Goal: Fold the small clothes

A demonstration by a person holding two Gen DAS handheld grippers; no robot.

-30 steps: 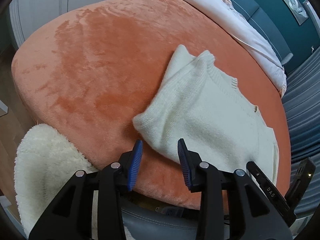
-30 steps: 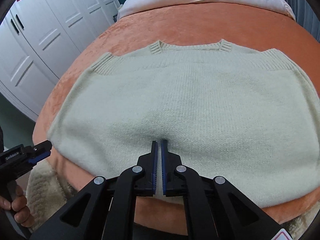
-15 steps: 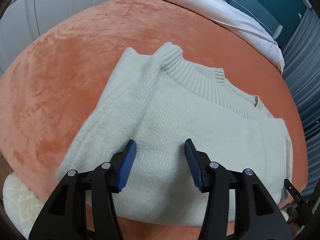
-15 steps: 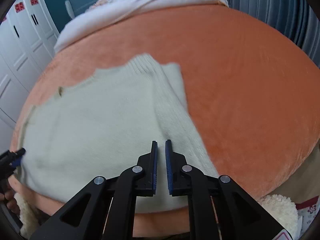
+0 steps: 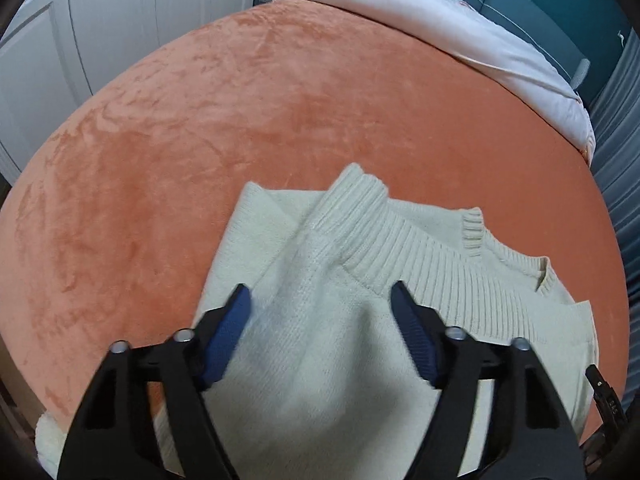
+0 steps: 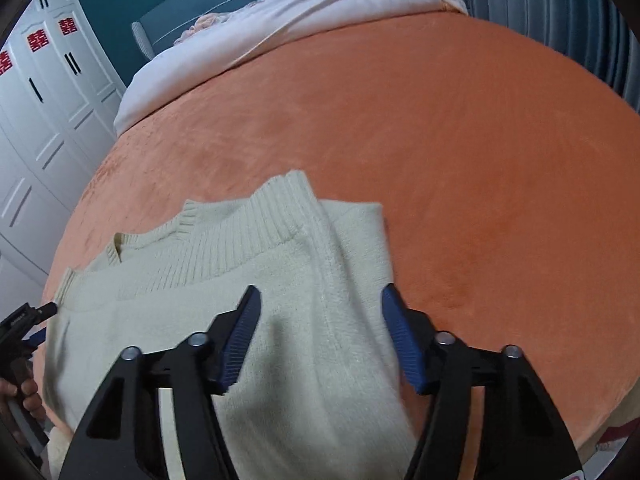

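A small cream knit sweater lies flat on the orange blanket, collar away from me. Both sleeves are folded in over the body. My left gripper is open and empty, just above the folded left sleeve and shoulder. In the right wrist view the sweater shows its ribbed collar and right shoulder. My right gripper is open and empty, over the folded right sleeve. The left gripper's tip shows at the sweater's far side.
The bed carries a pale pink duvet at its far end. White wardrobe doors stand to the left, grey curtains to the right. A white fluffy rug lies below the bed's near edge.
The right gripper opened from shut. Both grippers moved forward along the sweater towards the shoulders, the left jaws spreading wider.
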